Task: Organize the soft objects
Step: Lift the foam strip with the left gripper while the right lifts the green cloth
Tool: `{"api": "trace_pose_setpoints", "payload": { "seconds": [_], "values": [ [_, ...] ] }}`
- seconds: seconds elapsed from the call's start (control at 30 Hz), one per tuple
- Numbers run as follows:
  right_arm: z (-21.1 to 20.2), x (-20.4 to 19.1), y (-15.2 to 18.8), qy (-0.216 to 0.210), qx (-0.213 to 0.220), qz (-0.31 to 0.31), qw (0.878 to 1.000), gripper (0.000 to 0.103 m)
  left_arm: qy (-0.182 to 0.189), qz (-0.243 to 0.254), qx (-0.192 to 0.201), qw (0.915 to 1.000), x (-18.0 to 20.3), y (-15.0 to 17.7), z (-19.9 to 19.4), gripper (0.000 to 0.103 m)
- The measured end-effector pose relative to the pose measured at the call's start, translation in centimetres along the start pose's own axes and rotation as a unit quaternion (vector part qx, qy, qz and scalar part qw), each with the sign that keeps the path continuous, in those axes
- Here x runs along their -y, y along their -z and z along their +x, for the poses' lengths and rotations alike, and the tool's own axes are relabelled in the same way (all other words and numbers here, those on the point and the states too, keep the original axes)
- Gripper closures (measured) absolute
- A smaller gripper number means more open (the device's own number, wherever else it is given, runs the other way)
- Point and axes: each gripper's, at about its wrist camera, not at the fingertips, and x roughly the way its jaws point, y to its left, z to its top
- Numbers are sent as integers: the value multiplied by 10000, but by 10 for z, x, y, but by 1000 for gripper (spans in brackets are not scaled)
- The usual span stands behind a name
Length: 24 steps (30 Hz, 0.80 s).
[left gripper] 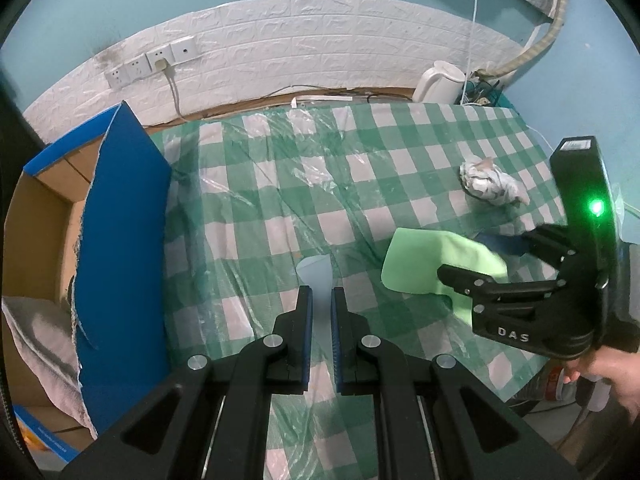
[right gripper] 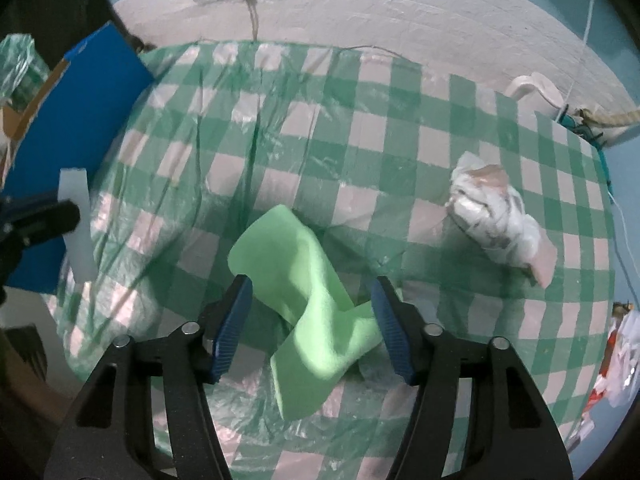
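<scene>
My left gripper (left gripper: 320, 294) is shut on a pale white strip (left gripper: 316, 274) that sticks up past its fingertips; the right wrist view shows the same strip (right gripper: 78, 224) at the far left. A light green cloth (right gripper: 308, 300) lies crumpled on the checked table (right gripper: 360, 128). My right gripper (right gripper: 312, 312) points down over it, jaws apart on either side of the raised fold, the pads not pressing it. In the left wrist view, the right gripper (left gripper: 476, 256) straddles the right end of the green cloth (left gripper: 432, 260). A crumpled white patterned cloth (right gripper: 496, 216) lies to the right.
A cardboard box with a blue flap (left gripper: 120, 220) stands at the table's left edge, with a grey towel (left gripper: 36, 332) inside. A white kettle (left gripper: 440, 80) and cables sit at the back right corner. Clear plastic sheeting covers the tablecloth. A hand (left gripper: 608, 376) holds the right gripper.
</scene>
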Motion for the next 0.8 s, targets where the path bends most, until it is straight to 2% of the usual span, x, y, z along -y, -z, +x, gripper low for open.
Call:
{"api": "trace_pose_setpoints", "payload": {
  "seconds": [0.03,0.1,0.27,0.8],
  "values": [
    [2,-1,0,10,-38,-24,10000,70,1,-7,-3,10000,0,0,0,94],
    [5,-1,1,1,-106,7,9999,90,6,-6,-7,10000,-1,-1,1,94],
    [-3,0,1,1,-31,47,10000,96,16,-12,-10,10000,-1,-2,1,94],
    [-68,-15,-10,-214,640,206,9975,97,34,-23,222,9997,-6,-3,-20,94]
  ]
}}
